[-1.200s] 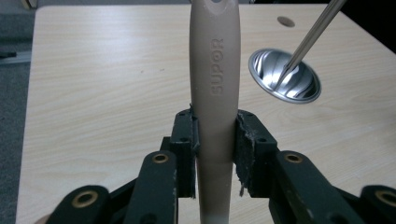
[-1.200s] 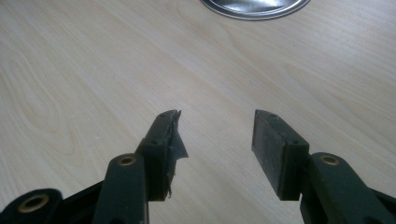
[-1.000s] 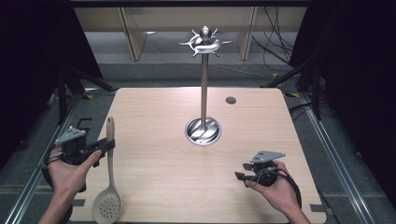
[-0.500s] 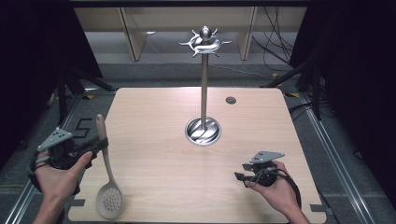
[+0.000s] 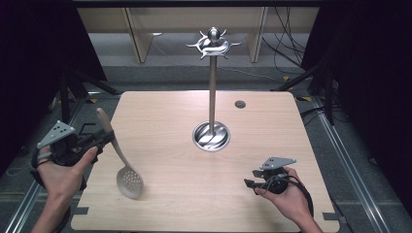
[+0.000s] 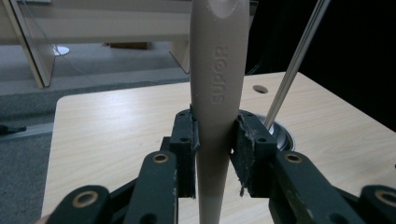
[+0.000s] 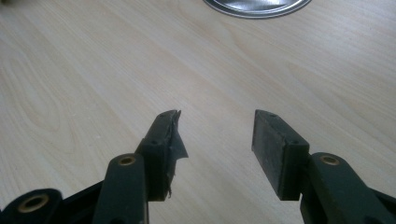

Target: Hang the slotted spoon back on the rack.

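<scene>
Beige plastic, the slotted spoon (image 5: 122,162) hangs tilted over the worktop's (image 5: 165,121) left edge, its perforated bowl low toward the near left corner and its handle rising up and away. The left gripper (image 5: 104,138) has its jaws closed on the handle (image 6: 215,116), both pads pressed against its sides; a hand (image 5: 60,170) carries that gripper just off the left edge. Near the worktop's centre stands a metal utensil stand (image 5: 212,92), its round base (image 5: 211,136) resting on the wood. The right gripper (image 5: 248,183) rests by the near right corner, jaws apart with nothing between them.
</scene>
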A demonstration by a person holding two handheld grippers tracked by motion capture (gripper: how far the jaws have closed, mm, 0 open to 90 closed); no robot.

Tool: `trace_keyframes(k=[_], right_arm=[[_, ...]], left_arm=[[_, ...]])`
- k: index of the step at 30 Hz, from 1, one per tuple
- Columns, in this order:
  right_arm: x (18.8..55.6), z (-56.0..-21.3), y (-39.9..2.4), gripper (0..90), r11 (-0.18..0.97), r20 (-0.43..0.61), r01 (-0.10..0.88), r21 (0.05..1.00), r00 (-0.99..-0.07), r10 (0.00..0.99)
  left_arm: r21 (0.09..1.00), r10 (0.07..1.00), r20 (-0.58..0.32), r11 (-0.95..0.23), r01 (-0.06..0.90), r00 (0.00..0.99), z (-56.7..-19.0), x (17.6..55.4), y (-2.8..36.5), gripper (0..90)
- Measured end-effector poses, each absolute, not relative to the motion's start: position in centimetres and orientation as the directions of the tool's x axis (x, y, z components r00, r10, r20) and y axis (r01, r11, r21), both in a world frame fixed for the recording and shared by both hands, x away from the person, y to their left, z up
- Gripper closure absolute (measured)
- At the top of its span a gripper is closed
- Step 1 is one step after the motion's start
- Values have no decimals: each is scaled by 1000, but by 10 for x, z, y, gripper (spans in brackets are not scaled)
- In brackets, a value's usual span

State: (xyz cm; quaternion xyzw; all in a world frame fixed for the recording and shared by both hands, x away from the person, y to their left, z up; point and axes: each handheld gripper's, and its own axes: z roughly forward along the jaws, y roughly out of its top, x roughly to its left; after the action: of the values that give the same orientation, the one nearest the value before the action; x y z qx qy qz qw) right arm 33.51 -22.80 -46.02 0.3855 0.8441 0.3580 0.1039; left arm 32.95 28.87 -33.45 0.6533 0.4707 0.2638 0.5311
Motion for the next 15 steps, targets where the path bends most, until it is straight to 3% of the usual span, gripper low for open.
trace_keyframes(k=[15], right_arm=[[336, -460, -228, 514, 443, 90, 565, 696, -681, 727]], left_arm=[[966, 874, -114, -14, 259, 472, -304, 350, 259, 695]])
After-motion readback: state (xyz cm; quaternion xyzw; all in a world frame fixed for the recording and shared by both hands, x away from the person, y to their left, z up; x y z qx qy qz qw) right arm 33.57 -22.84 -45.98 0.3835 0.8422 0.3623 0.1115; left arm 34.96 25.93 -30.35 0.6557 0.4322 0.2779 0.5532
